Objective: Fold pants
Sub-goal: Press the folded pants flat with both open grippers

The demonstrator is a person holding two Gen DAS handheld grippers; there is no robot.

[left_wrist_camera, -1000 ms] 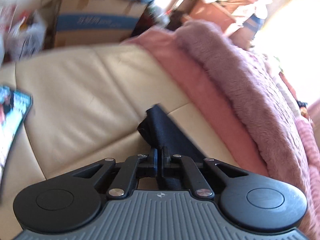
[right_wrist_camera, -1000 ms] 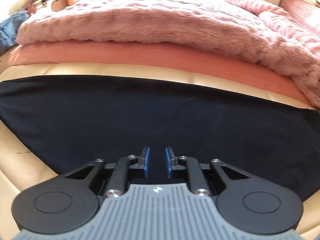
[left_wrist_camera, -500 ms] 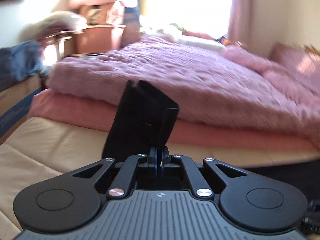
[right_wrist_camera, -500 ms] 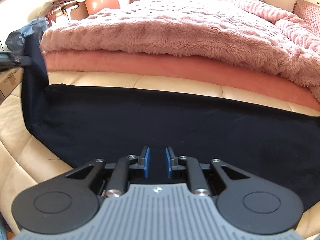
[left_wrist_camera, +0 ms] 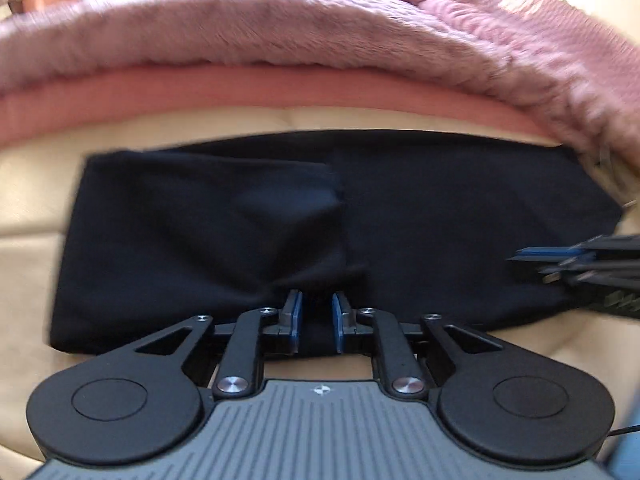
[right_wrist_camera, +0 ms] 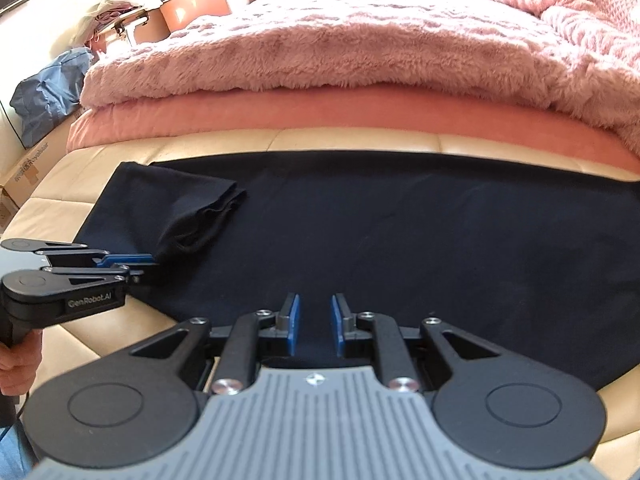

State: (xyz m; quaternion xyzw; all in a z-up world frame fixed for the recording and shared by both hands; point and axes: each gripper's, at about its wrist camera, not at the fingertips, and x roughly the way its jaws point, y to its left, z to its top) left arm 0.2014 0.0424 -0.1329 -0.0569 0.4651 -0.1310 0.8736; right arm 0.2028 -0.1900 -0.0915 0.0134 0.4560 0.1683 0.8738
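Black pants [right_wrist_camera: 400,240] lie flat across a cream leather surface [right_wrist_camera: 100,332]. One leg end [right_wrist_camera: 188,208] is folded over onto the rest and lies rumpled at the left. My left gripper [left_wrist_camera: 316,312] sits low at the near edge of that folded part [left_wrist_camera: 200,220]. Its jaws are opening, with a bunch of cloth between the blue pads, which no longer pinch it. The right wrist view shows the left gripper [right_wrist_camera: 150,262] from the side. My right gripper [right_wrist_camera: 314,320] hovers over the pants' near edge with its pads slightly apart and nothing pinched. It appears blurred [left_wrist_camera: 524,266] in the left wrist view.
A fluffy pink blanket [right_wrist_camera: 360,40] over a pink sheet [right_wrist_camera: 280,112] rises right behind the pants. A blue bag [right_wrist_camera: 48,88] and a cardboard box [right_wrist_camera: 28,168] stand off the far left. A person's hand [right_wrist_camera: 16,364] holds the left gripper's handle.
The left gripper swung in from the left with the leg end, laid it over the pants and parted its jaws. The right gripper stayed almost still.
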